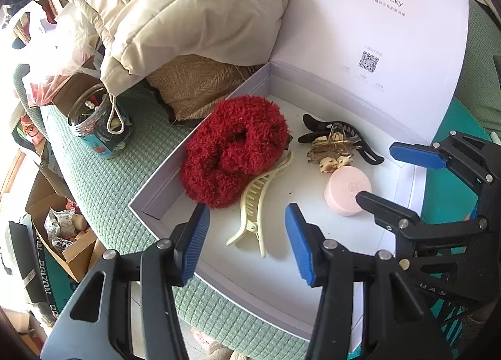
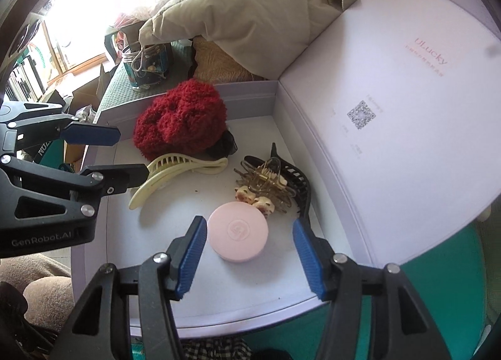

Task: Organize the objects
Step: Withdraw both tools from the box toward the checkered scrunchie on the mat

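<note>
My left gripper open, empty, above cream clip; my right gripper open, empty, astride pink case.

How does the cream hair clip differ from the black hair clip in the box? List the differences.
Colour: the cream hair clip is pale yellow; the black hair clip is dark.
Load: the cream clip lies bare; the black clip has a tangle of gold-toned clips piled on it.
Place: the cream clip touches the red scrunchie; the black clip lies nearer the open lid.
Both are long, curved, toothed clips lying in the white box.
</note>
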Demonstrator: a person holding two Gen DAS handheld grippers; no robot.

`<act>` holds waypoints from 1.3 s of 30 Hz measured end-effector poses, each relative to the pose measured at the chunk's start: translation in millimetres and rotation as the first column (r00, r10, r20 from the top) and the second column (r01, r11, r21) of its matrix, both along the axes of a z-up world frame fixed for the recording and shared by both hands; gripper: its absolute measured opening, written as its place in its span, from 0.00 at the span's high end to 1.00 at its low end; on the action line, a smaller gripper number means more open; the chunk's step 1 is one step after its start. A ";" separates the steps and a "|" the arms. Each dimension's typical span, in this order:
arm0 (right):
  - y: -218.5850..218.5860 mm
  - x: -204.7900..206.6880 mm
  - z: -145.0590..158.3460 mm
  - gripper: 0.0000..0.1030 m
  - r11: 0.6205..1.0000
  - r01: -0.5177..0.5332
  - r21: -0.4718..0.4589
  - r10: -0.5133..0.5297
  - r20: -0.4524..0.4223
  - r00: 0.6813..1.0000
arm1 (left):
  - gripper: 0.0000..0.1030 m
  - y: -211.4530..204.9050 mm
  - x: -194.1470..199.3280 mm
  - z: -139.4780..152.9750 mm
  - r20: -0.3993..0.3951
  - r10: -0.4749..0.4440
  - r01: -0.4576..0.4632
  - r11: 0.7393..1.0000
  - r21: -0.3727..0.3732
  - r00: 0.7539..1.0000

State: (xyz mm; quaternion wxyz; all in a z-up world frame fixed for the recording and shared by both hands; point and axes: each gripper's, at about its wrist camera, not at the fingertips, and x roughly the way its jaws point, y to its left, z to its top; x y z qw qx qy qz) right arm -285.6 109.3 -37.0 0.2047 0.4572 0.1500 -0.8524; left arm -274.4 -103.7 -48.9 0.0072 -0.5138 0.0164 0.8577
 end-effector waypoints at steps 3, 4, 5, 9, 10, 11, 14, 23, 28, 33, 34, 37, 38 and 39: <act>0.4 4.7 12.4 0.44 1.000 0.001 -0.002 -0.001 -0.024 1.000 | 0.53 1.8 10.3 16.9 -0.021 0.010 -0.010 1.000 0.007 1.000; 0.0 6.1 16.4 0.44 1.000 0.002 -0.001 -0.002 -0.032 0.999 | 0.53 0.6 12.3 20.7 -0.028 0.013 -0.013 1.000 0.010 1.000; 0.6 8.2 20.8 0.44 1.000 0.005 -0.001 -0.005 -0.041 0.999 | 0.53 1.9 16.7 27.6 -0.037 0.016 -0.016 1.000 0.013 0.999; 3.3 18.9 38.8 0.44 1.000 0.007 -0.011 -0.008 -0.074 0.997 | 0.52 5.8 32.9 50.1 -0.072 0.021 -0.020 1.000 0.012 0.997; 7.0 23.6 43.7 0.44 1.000 0.008 -0.013 -0.009 -0.084 0.996 | 0.52 7.2 37.1 55.3 -0.080 0.021 -0.020 1.000 0.007 0.997; 8.1 26.5 48.4 0.44 1.000 0.008 -0.015 -0.009 -0.093 0.996 | 0.52 7.9 40.2 58.8 -0.090 0.020 -0.020 1.000 0.000 0.996; 12.0 35.4 61.3 0.44 1.000 0.007 -0.019 -0.009 -0.117 0.993 | 0.51 12.8 53.0 71.9 -0.114 0.016 -0.017 1.000 -0.010 0.993; 24.5 70.7 92.4 0.44 1.000 0.014 -0.024 -0.018 -0.179 0.984 | 0.45 27.2 91.0 104.5 -0.162 0.021 -0.021 1.000 -0.004 0.987; 32.6 91.8 103.4 0.43 0.999 0.021 -0.033 -0.027 -0.201 0.979 | 0.40 37.0 114.0 114.4 -0.184 0.020 -0.019 1.000 0.005 0.983; 39.5 112.4 106.9 0.42 0.999 0.027 -0.043 -0.036 -0.204 0.978 | 0.40 51.7 135.9 117.7 -0.195 0.007 -0.005 1.000 0.012 0.981; 40.9 116.7 107.1 0.42 0.999 0.029 -0.046 -0.038 -0.205 0.978 | 0.40 54.4 140.5 118.1 -0.196 0.005 -0.002 1.000 0.014 0.981; 45.1 129.1 107.3 0.42 0.998 0.035 -0.050 -0.044 -0.205 0.978 | 0.40 64.9 152.3 117.1 -0.195 -0.006 0.010 1.000 0.021 0.981; 46.7 133.1 107.0 0.42 0.998 0.038 -0.051 -0.048 -0.205 0.978 | 0.40 68.7 155.7 116.5 -0.195 -0.009 0.014 1.000 0.022 0.981; 48.0 136.9 106.7 0.42 0.998 0.041 -0.052 -0.051 -0.204 0.978 | 0.40 72.2 159.6 115.6 -0.195 -0.012 0.017 1.000 0.022 0.981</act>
